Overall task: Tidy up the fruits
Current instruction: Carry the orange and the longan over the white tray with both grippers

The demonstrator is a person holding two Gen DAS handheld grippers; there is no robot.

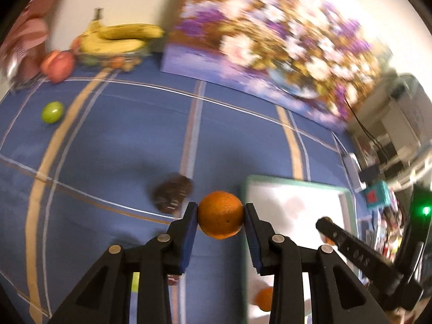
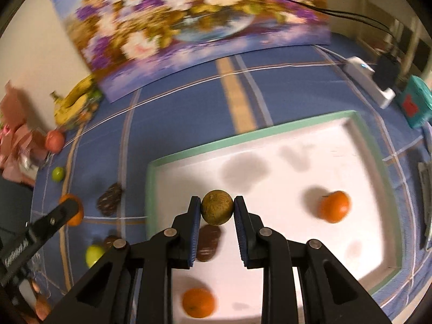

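Observation:
My left gripper (image 1: pixel 220 214) is shut on an orange (image 1: pixel 220 215), held above the blue cloth just left of the white tray (image 1: pixel 297 182). Over that tray (image 2: pixel 216 145), my right gripper (image 2: pixel 217 208) is shut on a small brownish-green round fruit (image 2: pixel 217 207). Inside the tray lie two oranges (image 2: pixel 334 206) (image 2: pixel 198 306) and a dark brown fruit (image 2: pixel 208 243). The left gripper with its orange (image 2: pixel 74 210) shows at the left edge of the right wrist view. The right gripper's finger (image 1: pixel 351 245) crosses the tray in the left wrist view.
On the cloth lie a dark scaly fruit (image 1: pixel 172 193), a green fruit (image 1: pixel 52 112), a peach (image 1: pixel 58 66) and a bowl of bananas (image 1: pixel 118 39). A flower painting (image 1: pixel 270 35) leans on the wall behind. A power strip (image 2: pixel 370 81) and a teal box (image 2: pixel 413 105) sit at the right.

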